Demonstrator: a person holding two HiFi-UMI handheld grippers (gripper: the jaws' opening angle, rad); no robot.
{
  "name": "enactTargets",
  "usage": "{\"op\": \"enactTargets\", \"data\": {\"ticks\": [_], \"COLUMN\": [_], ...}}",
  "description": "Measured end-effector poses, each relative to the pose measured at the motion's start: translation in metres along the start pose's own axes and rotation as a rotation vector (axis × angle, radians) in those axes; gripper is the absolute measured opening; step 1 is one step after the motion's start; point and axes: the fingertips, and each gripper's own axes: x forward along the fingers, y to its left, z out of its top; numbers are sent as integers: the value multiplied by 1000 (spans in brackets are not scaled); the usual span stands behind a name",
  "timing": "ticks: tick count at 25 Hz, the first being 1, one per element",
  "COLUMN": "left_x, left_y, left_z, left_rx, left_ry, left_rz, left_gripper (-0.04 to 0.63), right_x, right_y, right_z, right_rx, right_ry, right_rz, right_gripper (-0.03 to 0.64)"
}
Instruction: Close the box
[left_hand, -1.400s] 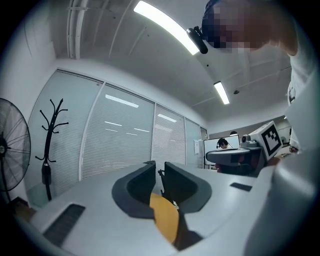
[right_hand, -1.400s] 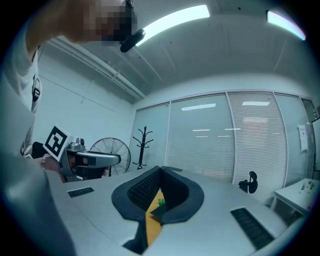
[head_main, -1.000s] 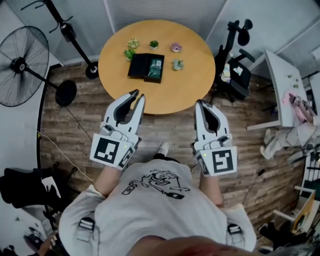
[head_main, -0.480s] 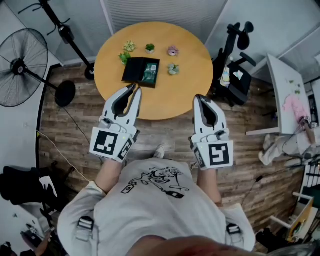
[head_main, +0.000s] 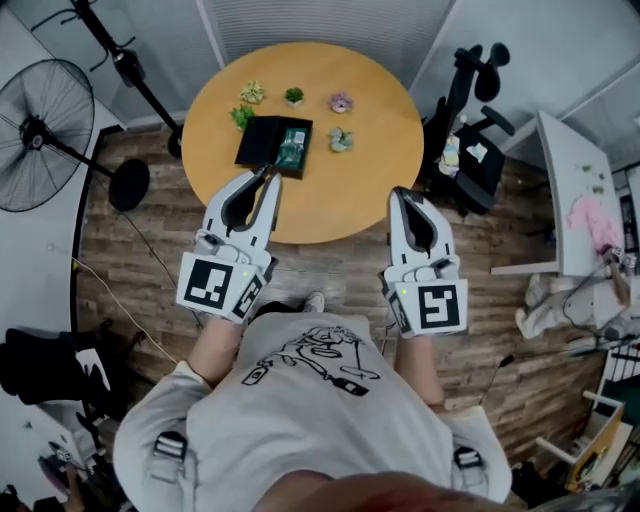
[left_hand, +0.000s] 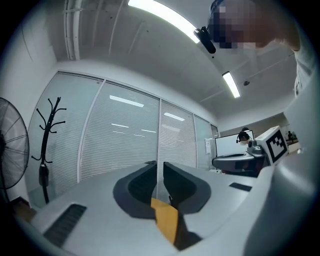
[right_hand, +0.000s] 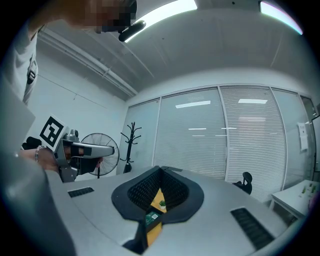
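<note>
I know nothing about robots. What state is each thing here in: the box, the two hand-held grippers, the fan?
Box: open, lying flat on the round table.
Left gripper: fingers shut, nothing held.
Right gripper: fingers shut, nothing held.
Fan: standing on the floor; cannot tell whether it is running.

This is an office. Glass partitions with closed blinds (left_hand: 120, 137) line the far side and strip lights (left_hand: 162, 17) run overhead. A swivel chair (head_main: 470, 95) and a coat stand (left_hand: 46, 145) flank a round wooden surface (head_main: 370, 170), and a monitor (left_hand: 227, 147) stands at the right.
</note>
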Motion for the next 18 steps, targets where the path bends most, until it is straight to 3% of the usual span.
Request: {"op": "enactTargets", "data": {"ticks": [18], "left_x": [24], "left_y": [8], "left_z": [-8], "left_rx": [-14], "left_ry": [0], "left_rz": [-11], "left_gripper": [45], "right_x": [20], "right_y": [-14], "right_z": [-9], "right_rx": [13], "right_ry": [29], "right_rz": [-7], "right_gripper": [17]}}
